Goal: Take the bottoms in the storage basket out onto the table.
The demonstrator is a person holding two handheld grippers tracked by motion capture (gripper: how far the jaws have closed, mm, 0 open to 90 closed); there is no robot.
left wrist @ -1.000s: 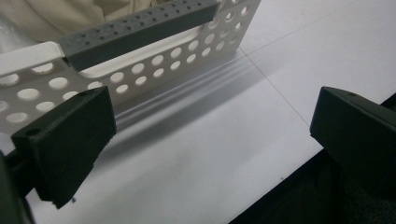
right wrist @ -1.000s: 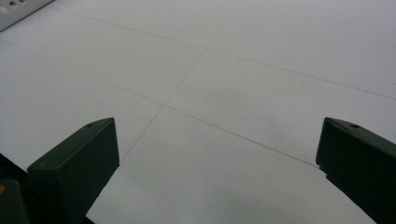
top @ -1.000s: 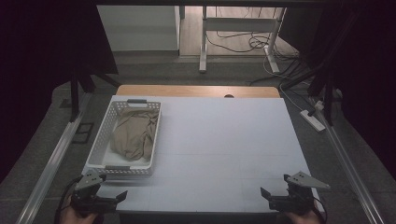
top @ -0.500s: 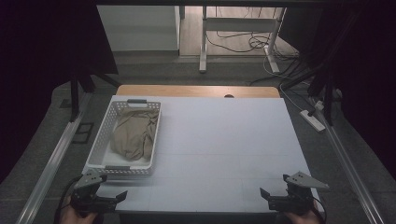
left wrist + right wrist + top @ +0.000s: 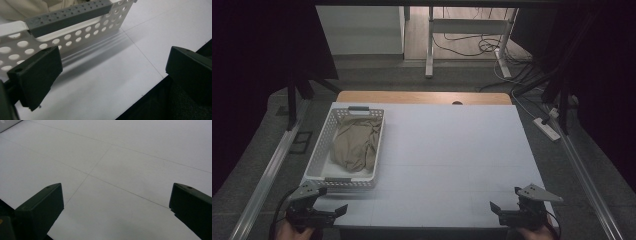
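A white perforated basket (image 5: 319,160) with grey handles stands on the left of the white table (image 5: 452,150). A crumpled beige cloth (image 5: 354,142) lies inside it. My left gripper (image 5: 337,212) is at the table's front left corner, just in front of the basket, open and holding nothing. In the left gripper view the basket's near wall (image 5: 82,37) and grey handle (image 5: 67,15) are close ahead between the jaws, with a bit of the cloth (image 5: 30,6) above. My right gripper (image 5: 497,210) rests open at the front right edge over bare table (image 5: 112,170).
The table's wooden far edge (image 5: 422,97) shows behind the white top. A power strip (image 5: 547,129) and cables lie on the floor at the right. Metal rails (image 5: 267,175) run along both sides of the table. A desk frame (image 5: 462,30) stands beyond.
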